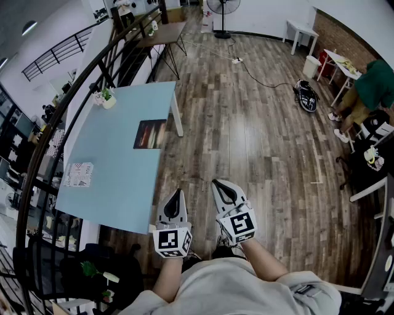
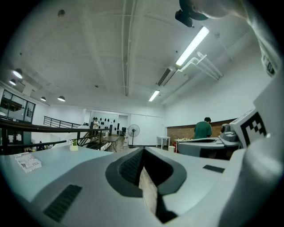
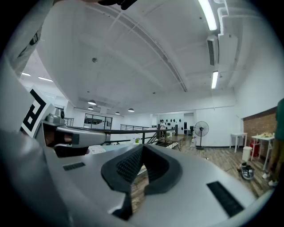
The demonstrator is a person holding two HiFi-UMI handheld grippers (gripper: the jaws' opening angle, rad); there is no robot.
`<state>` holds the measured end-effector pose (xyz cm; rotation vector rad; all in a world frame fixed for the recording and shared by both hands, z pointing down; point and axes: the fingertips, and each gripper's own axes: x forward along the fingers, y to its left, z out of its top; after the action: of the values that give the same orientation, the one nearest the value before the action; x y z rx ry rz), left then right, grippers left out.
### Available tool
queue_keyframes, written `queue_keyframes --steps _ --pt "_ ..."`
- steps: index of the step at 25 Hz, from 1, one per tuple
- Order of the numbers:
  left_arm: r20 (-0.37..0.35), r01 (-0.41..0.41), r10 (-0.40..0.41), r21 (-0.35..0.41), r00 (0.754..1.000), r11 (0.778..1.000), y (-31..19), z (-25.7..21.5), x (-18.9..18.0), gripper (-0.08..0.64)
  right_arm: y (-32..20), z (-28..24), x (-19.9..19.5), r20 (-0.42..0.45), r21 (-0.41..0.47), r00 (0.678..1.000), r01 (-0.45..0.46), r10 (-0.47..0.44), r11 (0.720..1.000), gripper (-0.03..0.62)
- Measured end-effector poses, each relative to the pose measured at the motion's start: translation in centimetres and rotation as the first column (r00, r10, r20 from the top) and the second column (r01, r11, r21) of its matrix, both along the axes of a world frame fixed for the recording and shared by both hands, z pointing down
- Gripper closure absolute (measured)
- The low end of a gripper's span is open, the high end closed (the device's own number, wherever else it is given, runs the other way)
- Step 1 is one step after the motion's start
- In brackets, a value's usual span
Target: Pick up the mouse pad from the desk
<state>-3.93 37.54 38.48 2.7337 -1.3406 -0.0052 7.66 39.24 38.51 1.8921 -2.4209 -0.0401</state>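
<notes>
The mouse pad (image 1: 149, 134), a dark rectangle with reddish streaks, lies near the right edge of the light blue desk (image 1: 117, 184) in the head view. Both grippers hover level over the wooden floor, just off the desk's near right corner and well short of the pad. The left gripper (image 1: 178, 192) is shut with nothing in it, and so is the right gripper (image 1: 220, 183) beside it. In the left gripper view the shut left gripper (image 2: 143, 153) points across the desk top (image 2: 49, 157). The right gripper view shows the right gripper (image 3: 142, 150) shut and empty.
A patterned card (image 1: 80, 174) and a small potted plant (image 1: 108, 98) also sit on the desk. A black railing (image 1: 74, 92) curves along its far left side. A person in green (image 1: 375, 86) stands at the right by white tables; a fan (image 1: 223, 6) stands far back.
</notes>
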Motion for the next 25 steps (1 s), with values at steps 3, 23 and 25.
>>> queue_keyframes --steps 3,23,25 --pt "0.012 -0.013 0.013 0.006 1.000 1.000 0.6 -0.1 -0.4 0.548 0.5 0.3 -0.6 0.008 -0.016 1.000 -0.008 0.008 1.000 0.589" --pt "0.010 -0.056 0.057 -0.077 0.998 0.995 -1.0 2.5 5.2 0.534 -1.2 1.4 2.8 0.063 0.011 0.995 0.075 -0.076 0.997 0.567" --pt "0.013 -0.048 0.049 -0.079 0.999 0.996 -1.4 2.7 6.3 0.517 -2.0 1.2 4.1 0.051 0.010 0.996 0.079 -0.079 0.997 0.560"
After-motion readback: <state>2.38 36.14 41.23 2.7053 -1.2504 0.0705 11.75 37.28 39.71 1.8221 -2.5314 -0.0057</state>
